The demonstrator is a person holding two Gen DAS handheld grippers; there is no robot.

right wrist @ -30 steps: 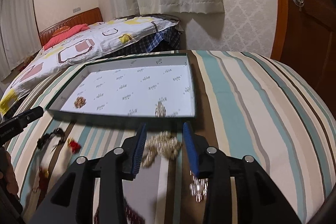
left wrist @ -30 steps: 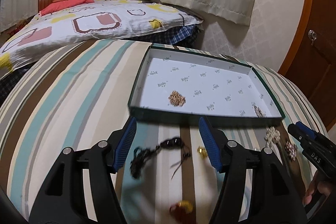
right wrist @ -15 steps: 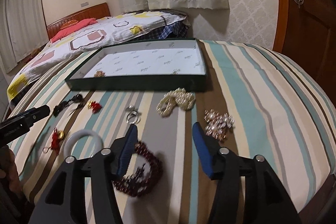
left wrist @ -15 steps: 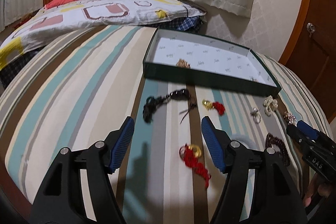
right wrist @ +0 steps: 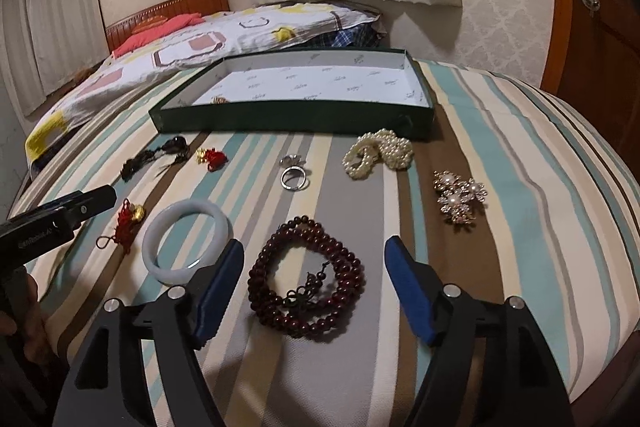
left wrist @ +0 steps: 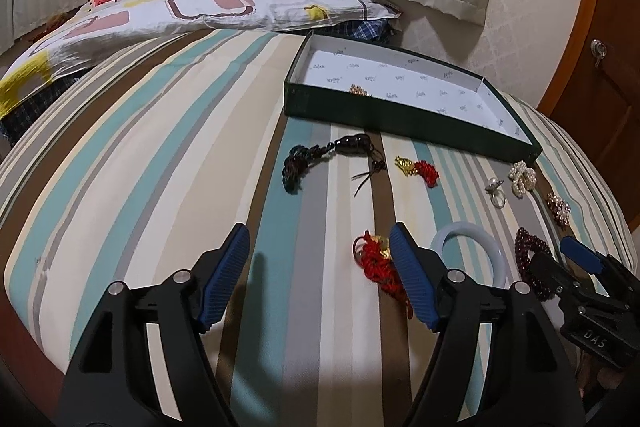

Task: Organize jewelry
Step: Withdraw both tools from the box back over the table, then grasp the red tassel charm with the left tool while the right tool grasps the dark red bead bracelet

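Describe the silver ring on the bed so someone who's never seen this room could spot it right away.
Find the shallow dark green box on the striped bedspread. In front of its near wall lies the small silver metal ring, left of the cream pearl cluster; it is the only plain metal band.

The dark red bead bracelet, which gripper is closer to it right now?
Right. The right gripper stands open with the dark red bead bracelet lying between its fingers. The left gripper hovers open farther left, beyond the white bangle.

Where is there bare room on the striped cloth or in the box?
Most of the green box floor beyond the gold piece is bare, as is cloth left of the black cord charm. Crowded: before the box, from red tassels to brooch.
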